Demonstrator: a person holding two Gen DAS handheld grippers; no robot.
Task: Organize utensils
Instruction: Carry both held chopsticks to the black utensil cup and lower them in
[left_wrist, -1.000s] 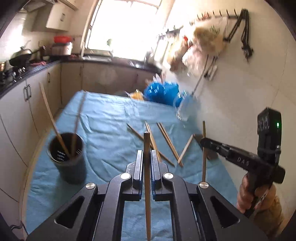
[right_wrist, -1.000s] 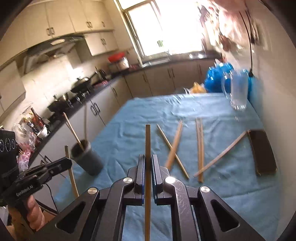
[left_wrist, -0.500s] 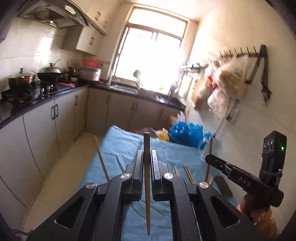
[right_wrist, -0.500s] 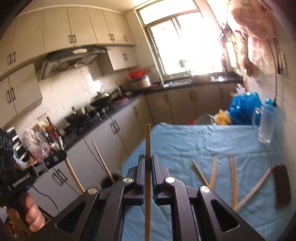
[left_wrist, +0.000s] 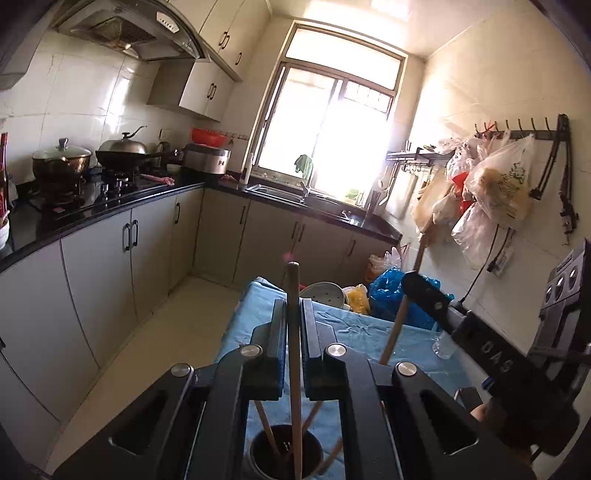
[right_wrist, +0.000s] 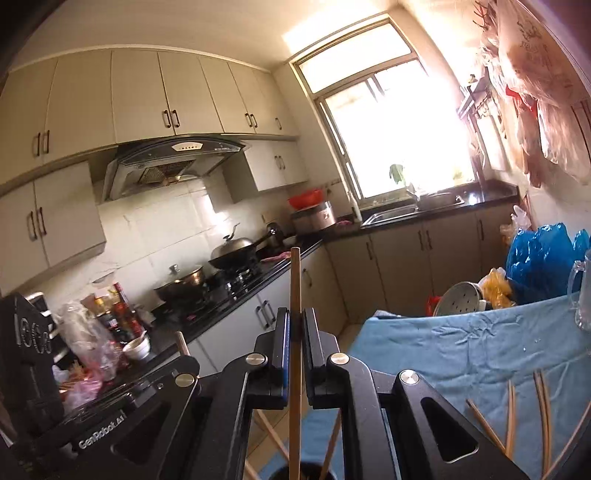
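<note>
Left wrist view: sits close behind its own fingers (left_wrist: 280, 343), facing slightly downward along them toward the far window (left_wrist: 332, 129); stove counter (left_wrist: 92, 199) on the left, hook wall on the right. The near cup (left_wrist: 284, 458) is directly below.

Right wrist view: same close seat behind its fingers (right_wrist: 282, 343), aimed nearly level and more toward the left cabinets (right_wrist: 140, 96).

Shared: window, sink, wok, blue-clothed surface (left_wrist: 351, 332), cup.
</note>
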